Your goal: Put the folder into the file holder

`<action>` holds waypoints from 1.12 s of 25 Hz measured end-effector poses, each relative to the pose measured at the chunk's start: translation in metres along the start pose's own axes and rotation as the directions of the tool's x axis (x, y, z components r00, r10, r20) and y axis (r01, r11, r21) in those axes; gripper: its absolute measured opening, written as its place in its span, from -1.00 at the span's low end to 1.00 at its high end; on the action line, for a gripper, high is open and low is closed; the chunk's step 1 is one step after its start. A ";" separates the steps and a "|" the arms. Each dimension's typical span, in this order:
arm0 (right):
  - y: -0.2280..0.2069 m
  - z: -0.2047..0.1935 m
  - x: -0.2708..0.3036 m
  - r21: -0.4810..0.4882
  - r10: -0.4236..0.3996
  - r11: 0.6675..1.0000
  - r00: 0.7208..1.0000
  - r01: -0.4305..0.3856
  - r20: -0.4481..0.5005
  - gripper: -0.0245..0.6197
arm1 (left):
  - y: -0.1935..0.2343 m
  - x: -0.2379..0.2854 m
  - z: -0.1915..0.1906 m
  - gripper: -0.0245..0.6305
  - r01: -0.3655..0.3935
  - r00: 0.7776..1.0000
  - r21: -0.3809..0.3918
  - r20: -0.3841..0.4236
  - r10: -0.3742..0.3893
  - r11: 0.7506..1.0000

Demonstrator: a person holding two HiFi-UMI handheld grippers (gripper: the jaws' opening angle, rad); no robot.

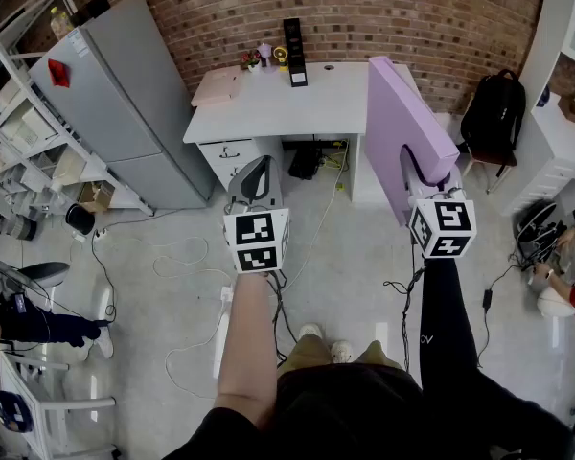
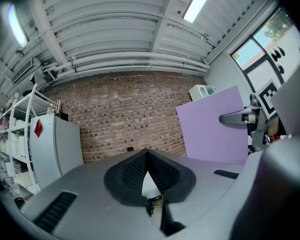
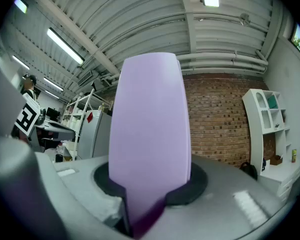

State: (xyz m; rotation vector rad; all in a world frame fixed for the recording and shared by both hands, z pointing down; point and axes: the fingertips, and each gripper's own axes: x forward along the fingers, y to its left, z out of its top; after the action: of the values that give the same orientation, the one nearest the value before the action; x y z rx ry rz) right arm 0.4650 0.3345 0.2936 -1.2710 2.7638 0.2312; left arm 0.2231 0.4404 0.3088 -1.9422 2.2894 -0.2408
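- A person standing in front of the white bench (image 1: 316, 103) held the lilac folder (image 1: 402, 123) in the right gripper (image 1: 429, 172), whose jaws were clamped on the folder's near edge, as the right gripper view showed.
- The folder was in the air, not on the bench. Its long axis ran from the gripper up and away from the person, and its far end reached over the bench's right end.
- The left gripper (image 1: 254, 182) hung in front of the bench's left drawers with its jaws together and nothing between them. From its own view, the folder stood as a broad lilac slab off to its right.
- A tall black stand (image 1: 293, 51) at the back edge of the bench, about mid-width, was probably the file holder, though its slots were too small to make out.
- That stand was left of the folder's far end and well apart from it. The coming move therefore looked like a carry to the left and towards the bench's back edge, with the folder's long edge lined up to the stand's opening.
- The left gripper was more nearly in line with the stand, but the loaded right gripper looked set to do the work.
- A small potted plant (image 1: 252, 60) and a flat pink pad (image 1: 218, 86) sat on the bench's left part.
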 end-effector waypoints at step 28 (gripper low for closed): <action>-0.015 -0.032 0.128 0.044 -0.004 0.999 1.000 0.005 -0.008 -0.48 | 0.052 0.117 -0.025 -0.90 0.019 1.000 -0.032 0.015 -0.018 0.999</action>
State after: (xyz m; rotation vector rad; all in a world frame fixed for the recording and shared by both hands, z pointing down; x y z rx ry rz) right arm 0.3931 0.2241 0.3046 -1.2703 2.7560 0.1639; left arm 0.1492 0.3345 0.3232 -1.9746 2.2809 -0.1923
